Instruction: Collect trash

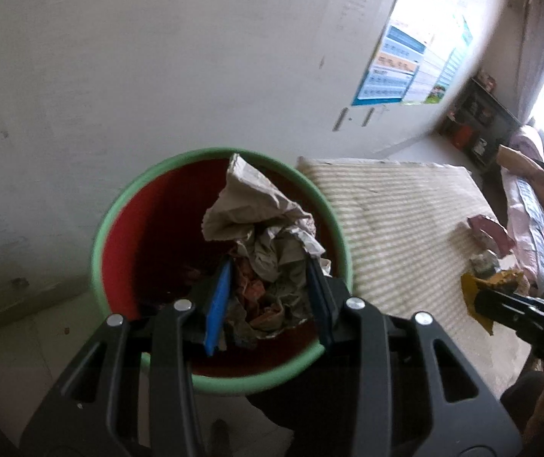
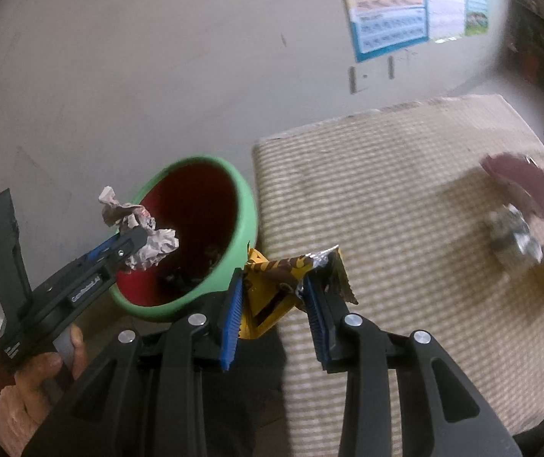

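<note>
Bin (image 1: 98,251): round plastic tub, smooth red inside, pale green rim and outer wall; stands on the floor against the plain wall, touching the mat's near corner. Dark scraps lie at its bottom.

Left gripper (image 1: 272,285): black frame, ribbed blue pads (image 1: 219,304), jaws narrowed and clamped on a paper wad (image 1: 260,228). The wad is grey-white printed paper, heavily crumpled, irregular; its long axis runs up and away from the pads, its peak toward the wall. It hangs over the bin's mouth. A hand (image 2: 49,361) grips the handle.

Right gripper (image 2: 275,301): same build, jaws narrowed on a wrapper (image 2: 272,278). The wrapper is glossy yellow film with brown stripes and a silver foil edge, creased flat; its long axis lies across the jaws, its foil end pointing right. It sits just beside the bin's rim, above the mat's edge.

Mat (image 2: 386,198): woven, beige with a fine check, rectangular.

Loose trash on the mat, blurred: maroon packet (image 2: 519,182), foil lump (image 2: 515,240).

Wall chart (image 2: 390,11): blue and orange panels.
</note>
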Available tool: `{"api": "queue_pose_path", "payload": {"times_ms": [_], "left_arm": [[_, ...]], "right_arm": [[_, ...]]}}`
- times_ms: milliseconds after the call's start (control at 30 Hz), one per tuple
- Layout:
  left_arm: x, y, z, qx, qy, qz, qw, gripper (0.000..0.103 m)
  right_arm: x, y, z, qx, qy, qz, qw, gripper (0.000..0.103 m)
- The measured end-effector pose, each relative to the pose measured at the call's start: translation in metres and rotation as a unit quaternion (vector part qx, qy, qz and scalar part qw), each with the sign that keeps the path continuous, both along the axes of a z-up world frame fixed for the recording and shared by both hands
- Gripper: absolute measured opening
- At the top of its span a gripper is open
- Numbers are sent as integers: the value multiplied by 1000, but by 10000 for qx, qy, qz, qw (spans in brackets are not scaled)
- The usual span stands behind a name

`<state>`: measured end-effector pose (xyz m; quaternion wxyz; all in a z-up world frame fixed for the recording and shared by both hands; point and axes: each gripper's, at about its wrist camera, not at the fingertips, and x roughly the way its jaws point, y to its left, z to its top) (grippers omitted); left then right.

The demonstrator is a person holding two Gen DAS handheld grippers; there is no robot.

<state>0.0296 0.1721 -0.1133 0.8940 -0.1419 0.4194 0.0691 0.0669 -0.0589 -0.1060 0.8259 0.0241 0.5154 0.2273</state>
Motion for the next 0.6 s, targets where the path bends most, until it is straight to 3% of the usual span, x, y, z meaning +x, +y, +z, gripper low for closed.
{"api": "queue_pose_path", "payload": {"times_ms": [600], "left_arm": [[-2, 38, -20, -317, 161, 411, 9985, 37]], "right_arm": [[19, 89, -10, -452, -176, 1036, 9934, 32]]}}
